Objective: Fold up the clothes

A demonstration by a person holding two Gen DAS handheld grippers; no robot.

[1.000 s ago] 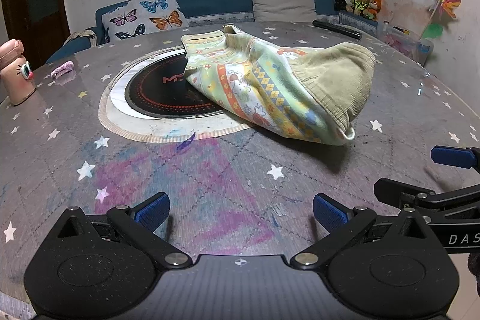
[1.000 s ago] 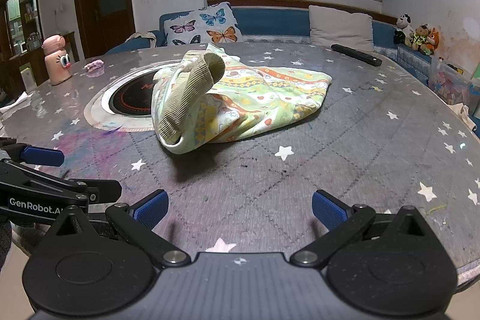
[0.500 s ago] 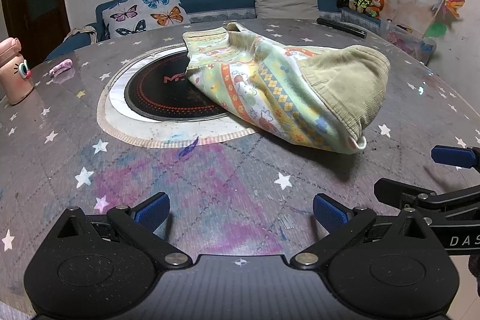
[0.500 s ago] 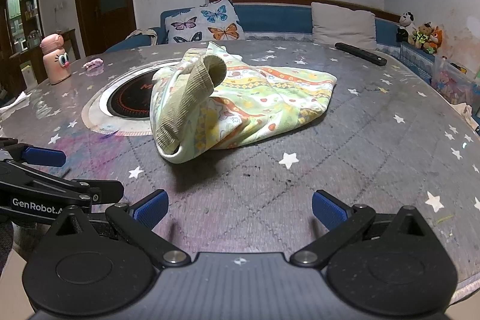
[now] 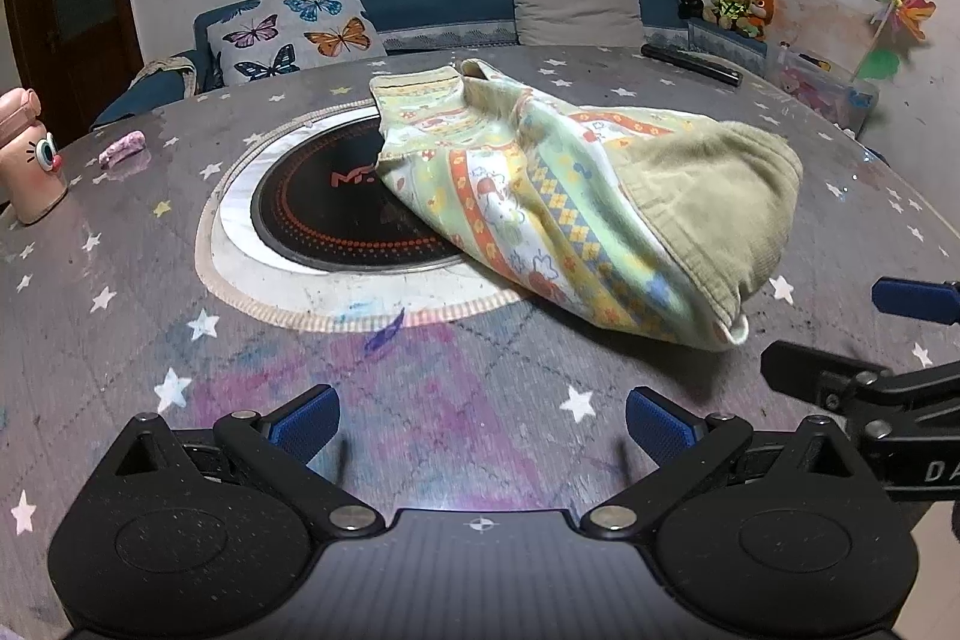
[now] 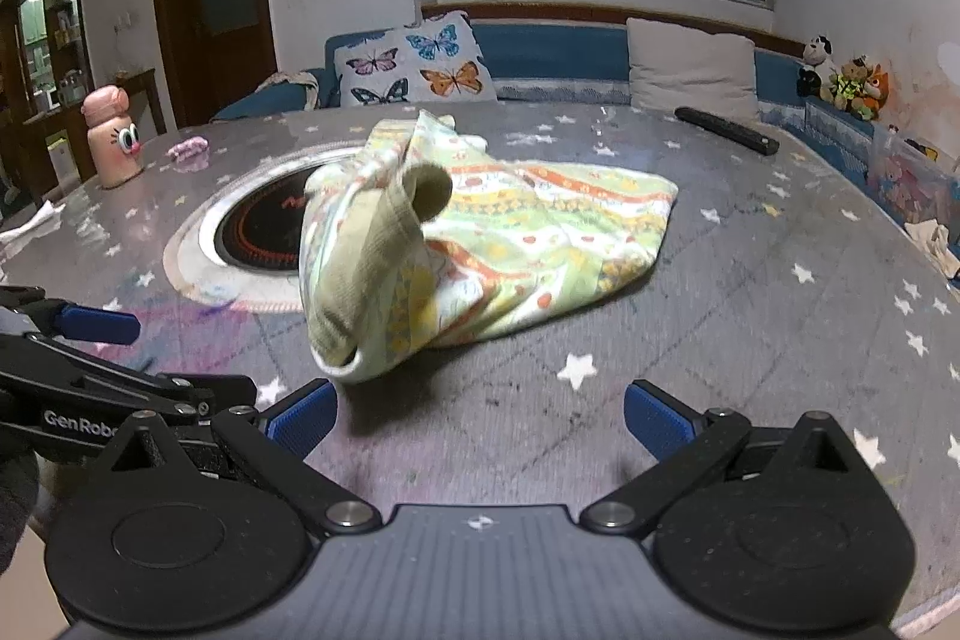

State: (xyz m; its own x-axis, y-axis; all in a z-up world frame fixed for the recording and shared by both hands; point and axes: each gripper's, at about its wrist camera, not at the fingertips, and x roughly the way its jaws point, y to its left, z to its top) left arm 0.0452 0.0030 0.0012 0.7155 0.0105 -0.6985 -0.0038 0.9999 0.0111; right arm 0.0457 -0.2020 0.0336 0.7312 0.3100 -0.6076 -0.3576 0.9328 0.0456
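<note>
The garment [image 5: 576, 196] lies bunched at the centre of the frame on the counter [image 5: 180, 316], its far edge draped over the round hob [image 5: 336, 220] set into the top. Both tools stand with fingers apart and empty: the left tool [image 5: 480, 418] at the bottom of its view, the right tool [image 6: 480, 415] likewise, each short of the cloth's near rolled hem. The likely slip is pinching only the top corduroy layer, so the printed lining sags loose and the fold goes crooked; dragging could also catch on the hob's rim. The counter is grey with white stars and purple stains. A pink bottle [image 5: 30, 160] stands at the left edge, a remote [image 6: 726, 130] at upper right, cushions and a window behind.
</note>
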